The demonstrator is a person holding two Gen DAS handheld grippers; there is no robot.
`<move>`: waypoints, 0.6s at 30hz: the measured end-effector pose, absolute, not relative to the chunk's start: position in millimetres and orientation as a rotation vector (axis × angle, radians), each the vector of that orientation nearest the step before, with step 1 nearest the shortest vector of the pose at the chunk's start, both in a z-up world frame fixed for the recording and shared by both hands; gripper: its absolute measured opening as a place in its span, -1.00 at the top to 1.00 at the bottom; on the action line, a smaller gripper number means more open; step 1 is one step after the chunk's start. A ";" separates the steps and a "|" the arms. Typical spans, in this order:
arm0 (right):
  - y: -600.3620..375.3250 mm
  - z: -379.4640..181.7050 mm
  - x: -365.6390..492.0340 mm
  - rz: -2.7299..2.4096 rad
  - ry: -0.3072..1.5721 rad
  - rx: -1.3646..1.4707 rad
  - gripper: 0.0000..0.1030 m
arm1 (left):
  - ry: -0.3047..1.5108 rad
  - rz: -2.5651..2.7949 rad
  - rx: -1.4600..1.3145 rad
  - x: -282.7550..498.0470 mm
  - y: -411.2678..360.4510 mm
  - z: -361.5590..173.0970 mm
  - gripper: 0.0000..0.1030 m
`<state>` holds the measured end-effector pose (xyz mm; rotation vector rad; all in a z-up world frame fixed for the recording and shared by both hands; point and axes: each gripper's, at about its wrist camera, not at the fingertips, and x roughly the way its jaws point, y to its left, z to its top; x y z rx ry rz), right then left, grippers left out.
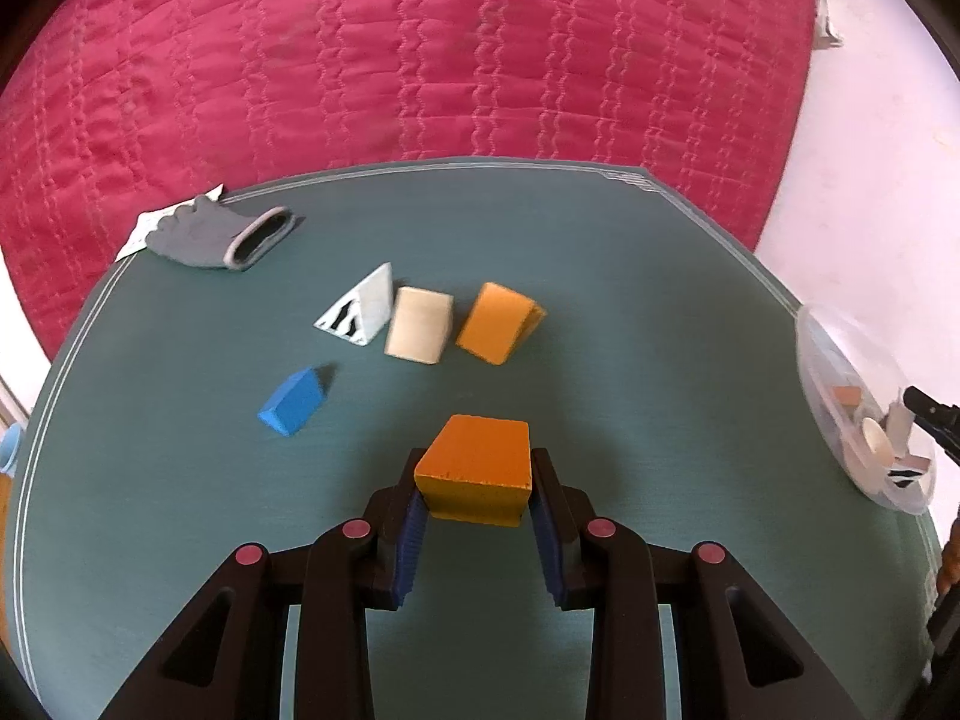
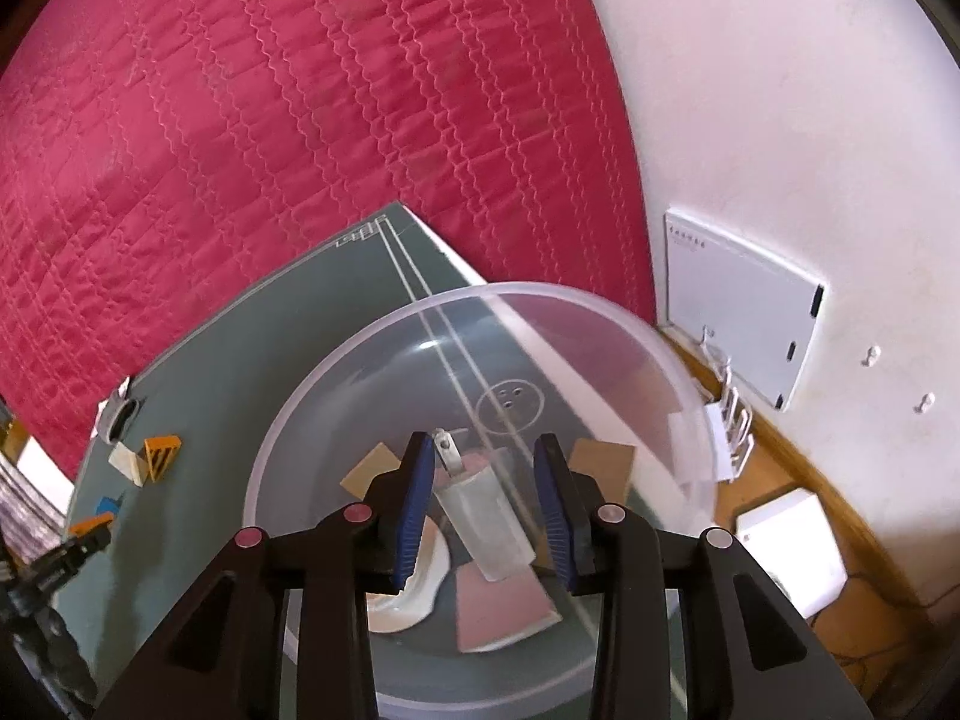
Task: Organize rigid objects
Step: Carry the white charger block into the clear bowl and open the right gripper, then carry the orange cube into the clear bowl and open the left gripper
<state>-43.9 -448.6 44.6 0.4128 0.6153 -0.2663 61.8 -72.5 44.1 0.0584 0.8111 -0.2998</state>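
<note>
My left gripper [image 1: 477, 462] is shut on an orange block [image 1: 480, 450] and holds it just above the green mat [image 1: 600, 300]. On the mat beyond it lie a blue block [image 1: 294, 399], a white patterned prism [image 1: 360, 312], a cream block [image 1: 420, 324] and an orange wedge [image 1: 498, 321]. My right gripper [image 2: 483, 441] hangs over a clear plastic bowl [image 2: 600, 306], jaws apart. A pale grey block [image 2: 486, 528] sits blurred between and below its pads, touching neither. In the bowl lie a pink piece [image 2: 498, 612], a white curved piece [image 2: 420, 588] and tan pieces [image 2: 606, 462].
A grey glove [image 1: 222, 234] lies at the mat's far left corner. A red quilt [image 1: 420, 48] covers the surface behind the mat. In the left wrist view the bowl [image 1: 828, 360] stands at the mat's right edge. White boxes [image 2: 792, 546] sit on the floor by the wall.
</note>
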 end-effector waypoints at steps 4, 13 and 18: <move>-444.1 49.1 -51.2 -0.275 0.581 0.349 0.30 | 0.804 -0.328 0.077 58.0 -90.1 48.7 0.34; -453.5 55.5 -63.9 -0.291 0.510 0.333 0.29 | 0.799 -0.409 0.113 48.5 -139.3 58.1 0.34; -459.2 49.4 -69.7 -0.315 0.500 0.336 0.29 | 0.795 -0.461 0.130 44.0 -166.9 64.2 0.34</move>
